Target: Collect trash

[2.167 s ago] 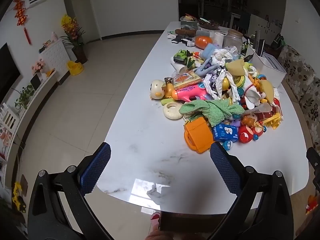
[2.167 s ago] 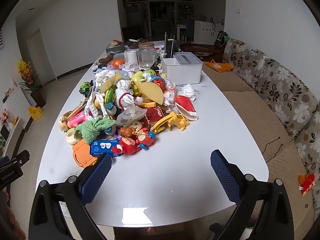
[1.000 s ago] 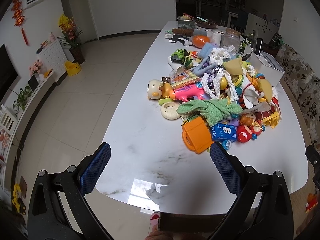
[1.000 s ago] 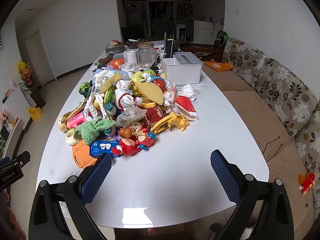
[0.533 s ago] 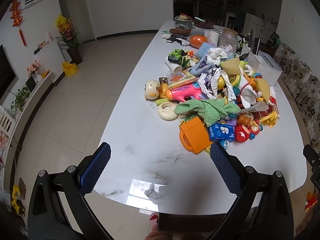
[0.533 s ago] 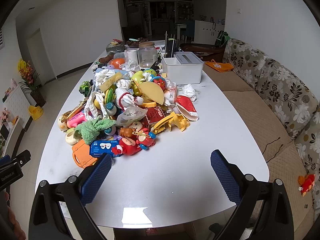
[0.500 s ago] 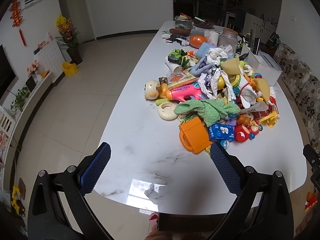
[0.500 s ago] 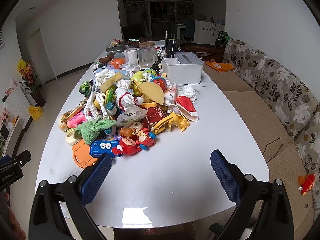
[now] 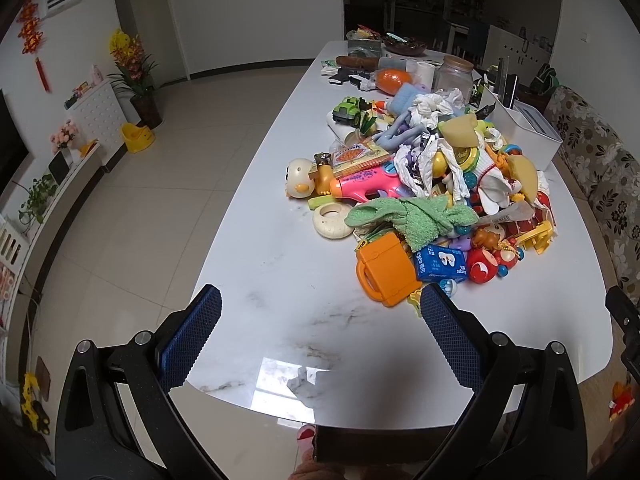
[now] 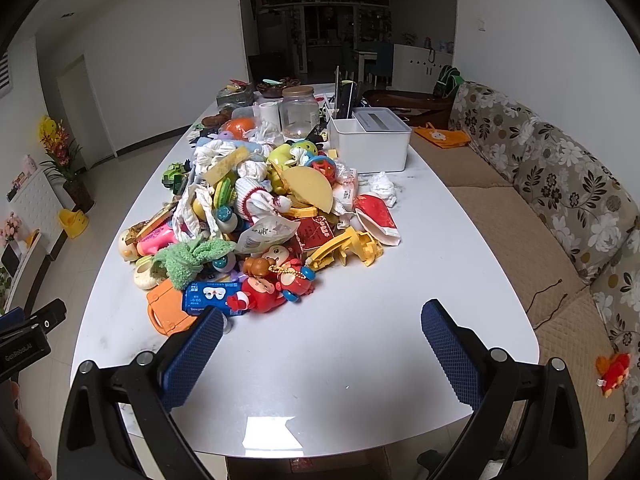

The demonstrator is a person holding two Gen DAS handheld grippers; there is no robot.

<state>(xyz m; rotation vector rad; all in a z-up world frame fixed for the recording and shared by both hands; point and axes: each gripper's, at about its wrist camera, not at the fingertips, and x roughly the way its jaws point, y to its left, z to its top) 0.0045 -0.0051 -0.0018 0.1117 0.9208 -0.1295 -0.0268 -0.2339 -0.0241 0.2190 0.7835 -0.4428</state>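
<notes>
A heap of toys and trash covers the middle of the white table (image 9: 280,292) (image 10: 360,340). Crumpled white tissues (image 9: 430,106) (image 10: 382,186) and torn wrappers (image 10: 268,232) lie mixed with a green cloth (image 9: 412,216) (image 10: 192,256), an orange toy case (image 9: 386,270) and a blue box (image 9: 440,264) (image 10: 210,296). My left gripper (image 9: 320,320) hovers open over the table's near left end, short of the heap. My right gripper (image 10: 320,332) is open above the near end, nothing between its fingers.
A white storage box (image 10: 370,142) and a glass jar (image 10: 300,114) stand behind the heap. A flowered sofa (image 10: 560,200) runs along the table's right side. Tiled floor (image 9: 120,200) lies to the left. Bare tabletop shows near both grippers.
The left wrist view has shifted slightly, so the heap sits a little further left and lower. The right gripper has barely moved. Both stay open.
</notes>
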